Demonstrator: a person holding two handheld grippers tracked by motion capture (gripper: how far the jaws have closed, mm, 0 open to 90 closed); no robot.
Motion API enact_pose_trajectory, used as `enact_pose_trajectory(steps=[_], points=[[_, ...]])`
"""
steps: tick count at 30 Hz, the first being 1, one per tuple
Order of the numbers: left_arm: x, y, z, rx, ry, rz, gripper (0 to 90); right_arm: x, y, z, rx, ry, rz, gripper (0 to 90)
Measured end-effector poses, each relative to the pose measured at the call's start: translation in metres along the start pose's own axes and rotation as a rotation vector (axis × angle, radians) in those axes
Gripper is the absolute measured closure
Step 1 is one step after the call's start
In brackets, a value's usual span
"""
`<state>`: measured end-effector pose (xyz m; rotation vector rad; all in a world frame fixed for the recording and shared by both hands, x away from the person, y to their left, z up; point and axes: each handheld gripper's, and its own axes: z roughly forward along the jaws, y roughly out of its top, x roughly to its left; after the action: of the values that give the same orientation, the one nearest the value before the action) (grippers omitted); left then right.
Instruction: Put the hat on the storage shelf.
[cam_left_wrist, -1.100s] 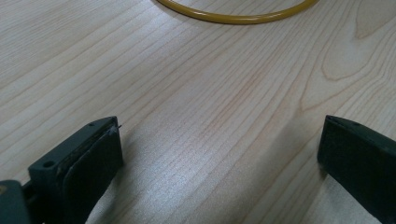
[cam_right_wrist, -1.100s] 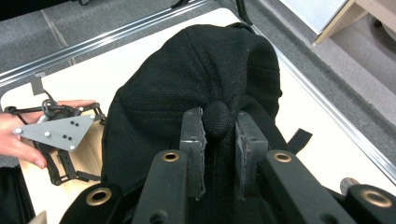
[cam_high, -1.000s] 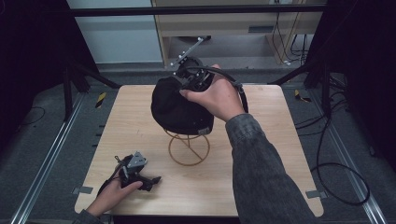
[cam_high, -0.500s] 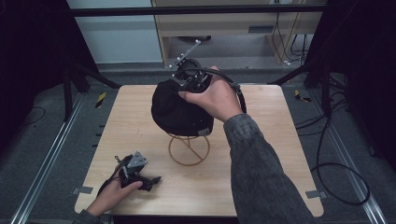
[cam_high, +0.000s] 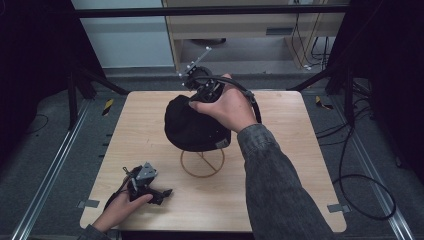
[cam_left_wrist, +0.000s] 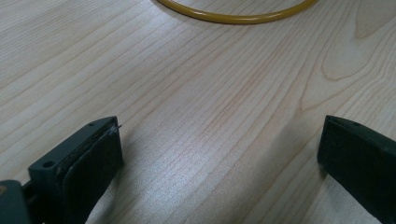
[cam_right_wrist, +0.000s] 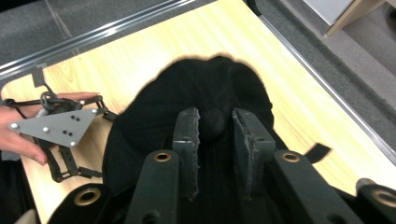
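while the right hand (cam_high: 227, 107) covers most of the right gripper (cam_high: 202, 90) in the high view, the gripper's own view shows its jaws pinching the button on top of the cap (cam_right_wrist: 201, 116), narrow gap between the pads. the cap (cam_high: 195, 125) sits directly under that gripper on a wire stand (cam_high: 202, 162), whose upper part is hidden by the cap (only the yellow ring foot shows). the cap's far brim is hard to make out, black on black. the left gripper (cam_high: 150, 187) rests on the table (cam_high: 280, 150), near and to the left below the right one, jaws wide apart, holding nothing; the ring (cam_left_wrist: 233, 16) lies ahead of them, cut off by the frame.
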<state>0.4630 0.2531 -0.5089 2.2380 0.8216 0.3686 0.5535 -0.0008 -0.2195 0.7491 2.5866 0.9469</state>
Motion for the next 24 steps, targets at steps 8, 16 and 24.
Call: enact_pose_trajectory(steps=[8, 16, 24], points=[[0.000, 0.000, 0.000, 0.000, 0.000, 0.000, 0.0, 0.003, 0.002, -0.005, -0.044, 0.016, -0.004, 73.5], [0.000, 0.000, 0.000, 0.000, -0.002, -0.001, 0.0, 0.005, 0.000, -0.009, -0.056, 0.009, -0.010, 74.5], [0.000, 0.000, 0.000, 0.000, 0.000, 0.000, 0.0, 0.006, -0.010, -0.016, -0.091, 0.010, -0.010, 76.1]])
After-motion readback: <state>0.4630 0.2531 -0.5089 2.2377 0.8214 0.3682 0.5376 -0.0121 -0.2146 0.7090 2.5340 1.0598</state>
